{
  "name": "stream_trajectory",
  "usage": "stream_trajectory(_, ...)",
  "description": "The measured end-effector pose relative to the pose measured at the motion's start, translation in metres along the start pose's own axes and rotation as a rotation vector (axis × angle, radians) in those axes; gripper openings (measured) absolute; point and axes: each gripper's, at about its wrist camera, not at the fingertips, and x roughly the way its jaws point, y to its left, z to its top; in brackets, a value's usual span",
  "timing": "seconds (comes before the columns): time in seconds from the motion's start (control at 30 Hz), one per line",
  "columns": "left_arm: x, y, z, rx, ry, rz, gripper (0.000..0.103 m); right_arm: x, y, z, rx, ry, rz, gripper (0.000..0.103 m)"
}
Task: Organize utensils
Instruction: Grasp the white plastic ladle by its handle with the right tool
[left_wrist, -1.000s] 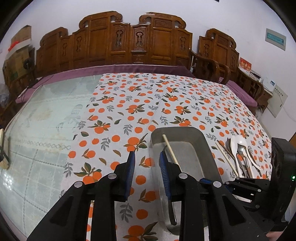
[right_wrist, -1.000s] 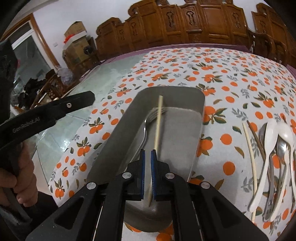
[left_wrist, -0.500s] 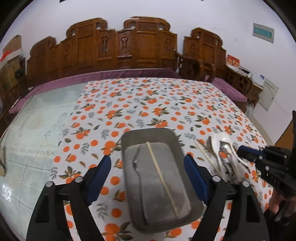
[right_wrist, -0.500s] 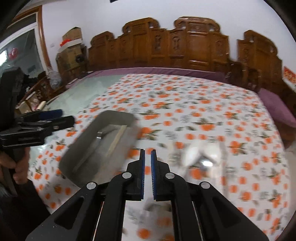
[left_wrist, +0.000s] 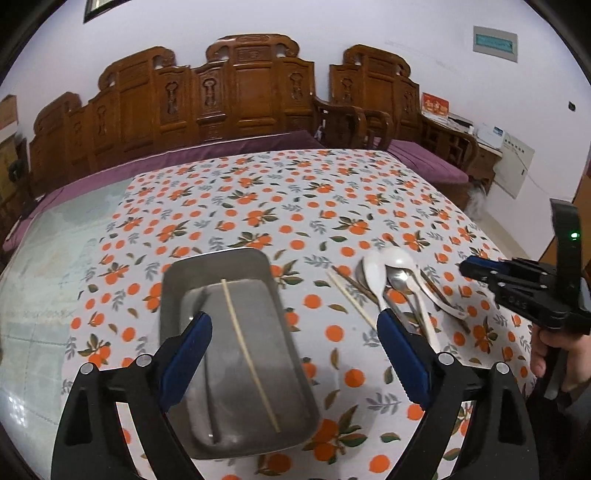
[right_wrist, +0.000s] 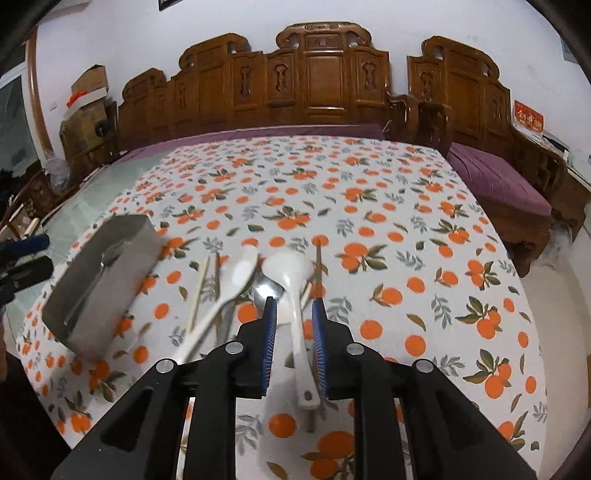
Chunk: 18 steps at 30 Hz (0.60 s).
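A metal tray (left_wrist: 218, 266) lies on the cloth and holds one pale chopstick (left_wrist: 248, 354) and a fork (right_wrist: 107, 258). Right of it lie a second chopstick (left_wrist: 349, 297), two white spoons (right_wrist: 286, 269) and metal spoons (left_wrist: 400, 278), overlapping

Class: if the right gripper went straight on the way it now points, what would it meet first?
Most likely the white spoon, whose handle lies between the open fingers of the right gripper. A metal spoon lies beside it; depth is unclear.
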Motion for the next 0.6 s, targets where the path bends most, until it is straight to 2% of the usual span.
stream_trajectory(0.17,0.009,-0.019,-0.004,0.038,0.013,0.018,0.087,0.022,-0.001,-0.007,-0.013,0.050,0.033,0.022)
stream_trajectory(0.37,0.019,-0.033,-0.006,0.045,0.043,-0.004,0.087,0.048,0.006,-0.007,-0.058,0.116,0.060,0.022)
stream_trajectory(0.6,0.028,-0.042,-0.007,0.054,0.062,-0.022,0.087,0.070,0.007,-0.005,-0.096,0.178,0.020,0.022)
